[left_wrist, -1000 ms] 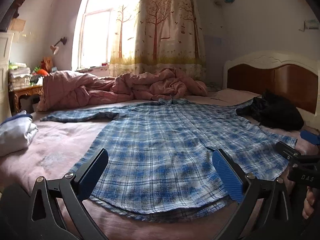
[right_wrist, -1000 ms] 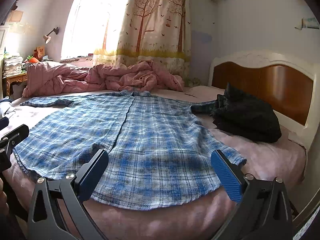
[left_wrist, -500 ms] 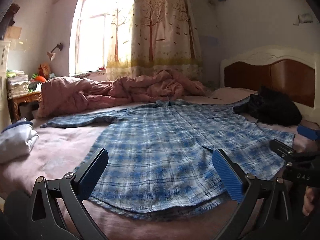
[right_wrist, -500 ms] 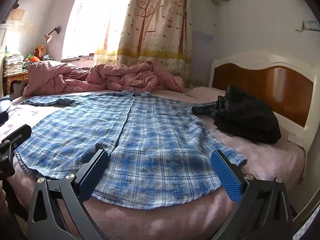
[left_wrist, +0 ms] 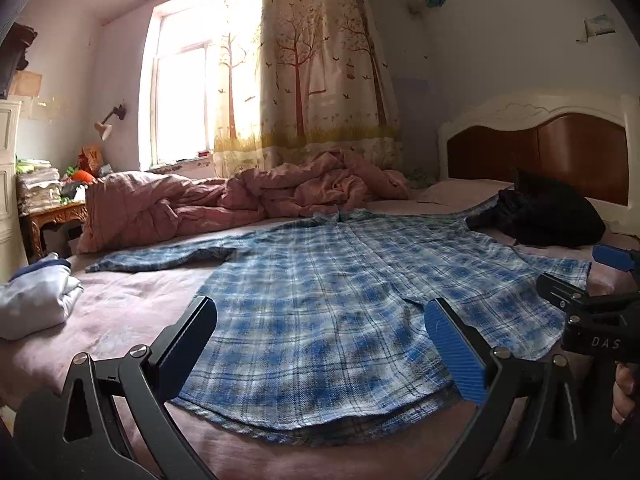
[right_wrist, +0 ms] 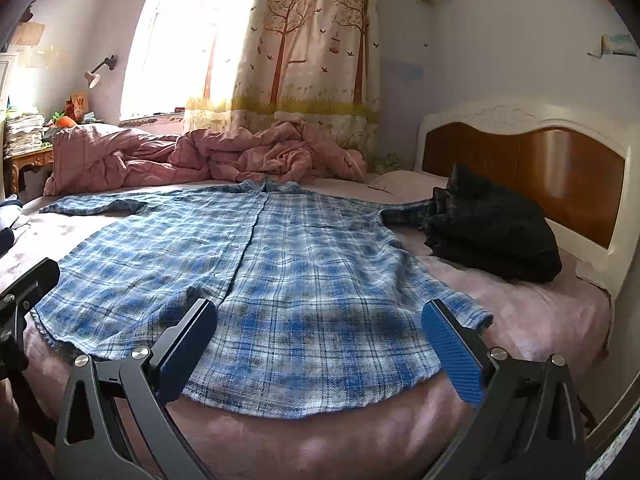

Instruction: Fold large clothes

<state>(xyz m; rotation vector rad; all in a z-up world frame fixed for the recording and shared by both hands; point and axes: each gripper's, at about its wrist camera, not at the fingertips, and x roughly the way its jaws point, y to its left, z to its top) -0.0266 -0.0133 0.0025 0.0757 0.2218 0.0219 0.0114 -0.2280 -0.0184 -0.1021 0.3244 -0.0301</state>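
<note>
Across the middle of the left wrist view, a blue plaid shirt (left_wrist: 340, 300) lies spread flat on the pink bed (left_wrist: 120, 320), buttoned front up, collar toward the far window, hem nearest the camera. One sleeve stretches toward the left edge of the frame. The left gripper (left_wrist: 320, 336) stands wide apart at the bottom, holding nothing, its tips over the hem. At the right edge, the right gripper (left_wrist: 576, 280) shows partly, and its spread cannot be judged there.

From the right wrist view, the shirt (right_wrist: 280, 272) fills the centre, its placket running up the middle and its other sleeve reaching a folded black garment (right_wrist: 492, 232) at right. The right gripper (right_wrist: 320, 340) is wide apart and empty over the hem.
</note>
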